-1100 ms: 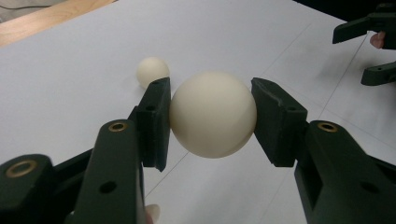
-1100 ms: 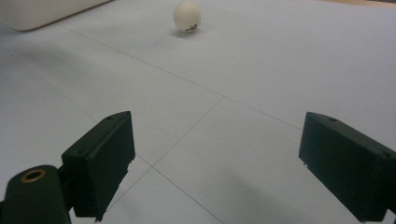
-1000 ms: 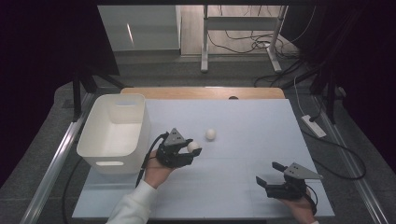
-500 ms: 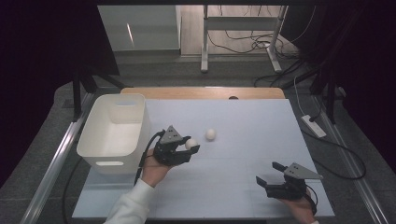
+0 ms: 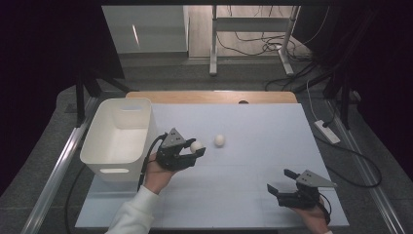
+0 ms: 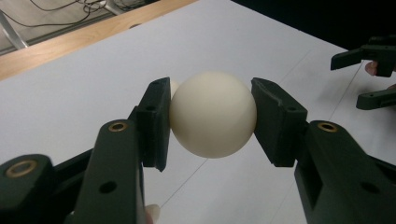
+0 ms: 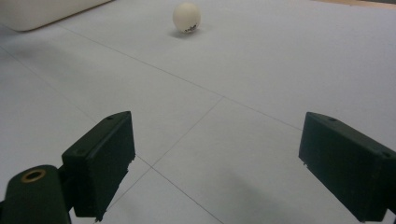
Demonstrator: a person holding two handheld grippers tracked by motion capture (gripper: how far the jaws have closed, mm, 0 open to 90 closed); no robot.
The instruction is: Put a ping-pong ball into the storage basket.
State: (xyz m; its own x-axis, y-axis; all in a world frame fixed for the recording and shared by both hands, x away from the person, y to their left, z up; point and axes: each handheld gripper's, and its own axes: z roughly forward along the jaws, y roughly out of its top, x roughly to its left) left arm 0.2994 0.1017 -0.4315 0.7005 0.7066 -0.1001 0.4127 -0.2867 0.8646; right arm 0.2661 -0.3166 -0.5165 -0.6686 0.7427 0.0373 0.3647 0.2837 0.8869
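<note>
A cream-white ball (image 6: 212, 114) sits clamped between the two black jaws of my left gripper (image 5: 195, 150), which is held just above the light table, to the right of the white bin (image 5: 104, 165). A second white ball (image 5: 219, 140) rests on the table a little beyond and to the right of the held one; it also lies far ahead of the right gripper's jaws, ball (image 7: 187, 17). My right gripper (image 5: 276, 179) is low at the table's front right, its jaws wide apart with nothing between them, right gripper (image 7: 217, 154).
The white plastic bin stands at the table's left edge, its corner (image 7: 42, 11) at the top left of the right gripper view. A wooden strip (image 5: 209, 96) runs along the table's far edge. Cables and a power strip (image 5: 327, 131) lie on the floor at the right.
My left gripper, still holding the ball, has drifted slightly left toward the bin. The right gripper and the loose ball have stayed put.
</note>
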